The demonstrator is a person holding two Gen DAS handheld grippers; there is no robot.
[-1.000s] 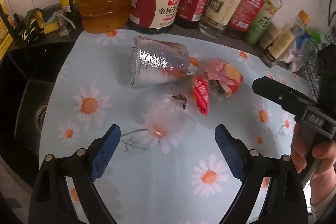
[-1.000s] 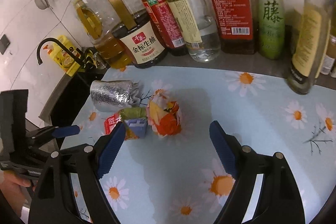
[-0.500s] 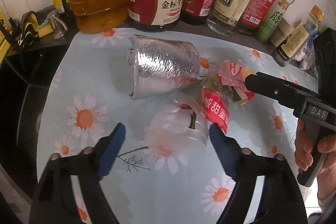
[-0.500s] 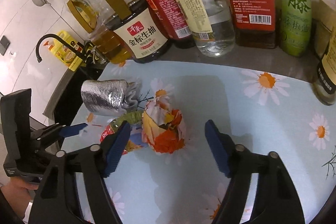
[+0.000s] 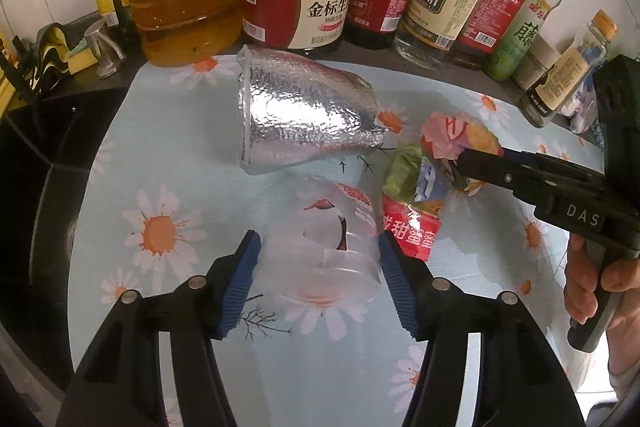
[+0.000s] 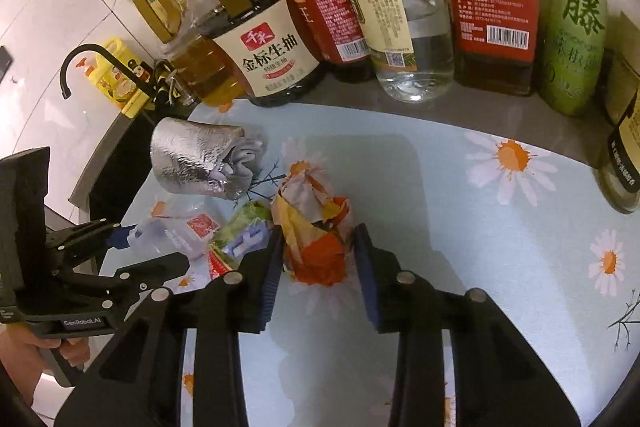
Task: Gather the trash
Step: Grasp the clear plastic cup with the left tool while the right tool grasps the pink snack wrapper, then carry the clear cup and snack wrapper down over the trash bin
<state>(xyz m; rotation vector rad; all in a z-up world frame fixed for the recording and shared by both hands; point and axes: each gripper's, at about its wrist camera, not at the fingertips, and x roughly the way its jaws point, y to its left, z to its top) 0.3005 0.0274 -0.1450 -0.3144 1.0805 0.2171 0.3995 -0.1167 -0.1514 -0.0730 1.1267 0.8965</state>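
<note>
On a daisy-print cloth [image 5: 168, 131], the left gripper [image 5: 318, 269] is clamping a clear cup [image 5: 320, 259] lying mouth toward the camera; the right gripper [image 6: 316, 267], jaws just closing, is squeezing crumpled paper [image 6: 314, 227].

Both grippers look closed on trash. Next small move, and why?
Probably lift both straight up. The left gripper has just closed on the clear plastic cup, the right gripper on the crumpled wrapper; both items still sit on the tablecloth.
</note>
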